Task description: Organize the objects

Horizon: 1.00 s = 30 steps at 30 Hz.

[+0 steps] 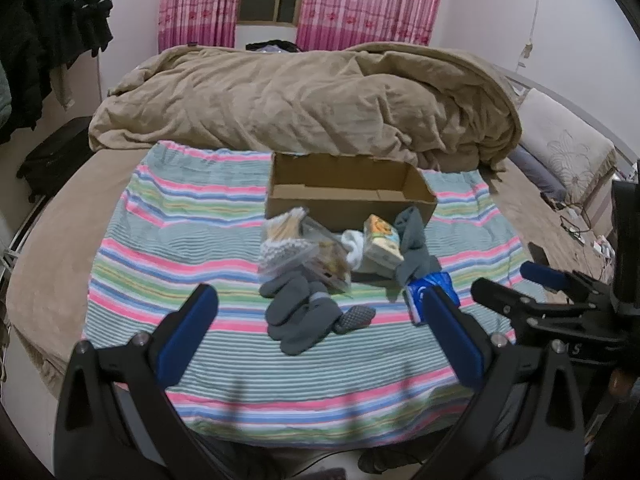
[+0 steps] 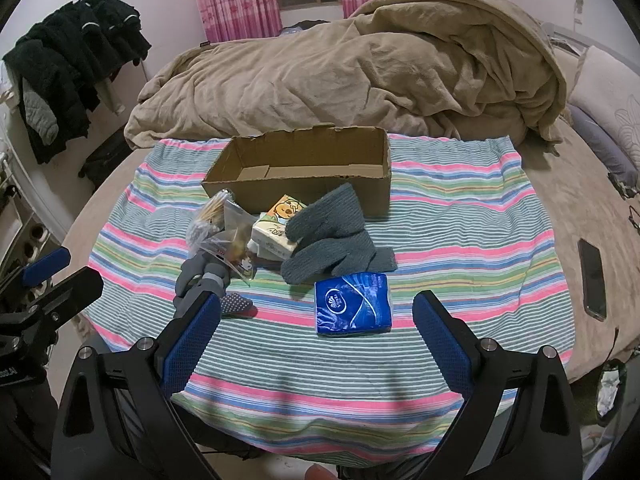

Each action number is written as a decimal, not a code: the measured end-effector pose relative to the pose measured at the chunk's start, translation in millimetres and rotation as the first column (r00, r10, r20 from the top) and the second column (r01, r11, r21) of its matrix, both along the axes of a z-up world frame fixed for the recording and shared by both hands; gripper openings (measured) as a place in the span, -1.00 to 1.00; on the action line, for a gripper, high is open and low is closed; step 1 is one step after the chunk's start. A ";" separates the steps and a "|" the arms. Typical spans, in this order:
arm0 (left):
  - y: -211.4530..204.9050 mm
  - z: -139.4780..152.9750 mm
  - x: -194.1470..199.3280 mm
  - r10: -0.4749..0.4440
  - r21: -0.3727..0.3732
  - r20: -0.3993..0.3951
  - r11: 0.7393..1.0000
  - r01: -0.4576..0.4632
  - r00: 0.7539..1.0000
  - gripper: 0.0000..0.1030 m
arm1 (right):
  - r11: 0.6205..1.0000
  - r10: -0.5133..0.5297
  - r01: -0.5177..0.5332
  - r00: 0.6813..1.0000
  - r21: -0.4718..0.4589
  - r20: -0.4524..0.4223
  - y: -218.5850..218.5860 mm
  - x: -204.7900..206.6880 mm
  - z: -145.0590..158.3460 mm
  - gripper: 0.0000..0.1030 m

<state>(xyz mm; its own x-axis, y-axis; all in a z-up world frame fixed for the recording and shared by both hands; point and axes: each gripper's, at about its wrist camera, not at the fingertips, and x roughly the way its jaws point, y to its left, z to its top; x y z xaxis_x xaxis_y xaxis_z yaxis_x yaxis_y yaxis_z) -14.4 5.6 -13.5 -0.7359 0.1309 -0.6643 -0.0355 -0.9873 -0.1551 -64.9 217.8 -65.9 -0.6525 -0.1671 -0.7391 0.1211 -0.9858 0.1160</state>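
- Striped cloth (image 1: 168, 240) covers the near part of the bed in my left wrist view, with one rumpled tan blanket (image 1: 304, 100) heaped behind it and pink curtains (image 1: 200, 4) on the far wall.
- One open cardboard box (image 1: 348, 200) sits on the cloth, and the clutter lies against its near side: one bag of cotton swabs (image 1: 282, 226), one cartoon tissue pack (image 1: 384, 244), one upright grey glove (image 1: 412, 240), one grey sock bundle (image 1: 300, 316) and one blue tissue pack (image 1: 430, 292) half hidden by my finger.
- My left gripper (image 1: 320, 320) hangs above the cloth's near edge, jaws spread wide, holding and touching nothing, aimed at the sock bundle.
- My right gripper (image 1: 520, 284) shows at the right edge, seen side-on.
- Same bed in my right wrist view: one cardboard box (image 2: 300, 164), one cartoon tissue pack (image 2: 280, 224), one pair of grey gloves (image 2: 332, 236) leaning on the box, one swab bag (image 2: 212, 216), the sock bundle (image 2: 204, 280).
- One blue tissue pack (image 2: 352, 304) lies flat just ahead of me; one phone (image 2: 592, 280) rests well apart on the right.
- My right gripper (image 2: 316, 320) hovers low, jaws wide apart, empty, the blue pack lying ahead between my fingers.
- My left gripper (image 2: 60, 276) juts in from the left edge.
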 end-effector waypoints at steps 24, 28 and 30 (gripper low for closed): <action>1.3 -23.9 -30.8 -0.005 0.002 0.052 1.000 0.005 0.999 0.99 | 1.000 -0.003 0.003 1.000 0.002 0.017 1.7 -21.1 -11.5 0.91; 3.4 -37.9 -44.0 -0.008 -0.002 0.078 1.000 0.009 0.997 0.99 | 1.000 -0.007 0.007 1.000 0.002 0.026 4.8 -30.7 -18.9 0.91; 4.9 -48.3 -53.5 -0.011 -0.003 0.101 1.000 0.012 0.995 0.99 | 1.000 -0.012 0.012 0.999 0.001 0.038 7.5 -37.6 -25.3 0.91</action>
<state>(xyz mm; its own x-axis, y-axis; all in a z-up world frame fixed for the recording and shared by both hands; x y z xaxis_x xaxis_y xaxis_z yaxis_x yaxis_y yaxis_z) -67.9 10.5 -61.9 -0.6635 0.1364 -0.7357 -0.0311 -0.9874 -0.1551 -102.5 225.3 -91.2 -0.6261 -0.1591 -0.7633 0.1052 -0.9872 0.1196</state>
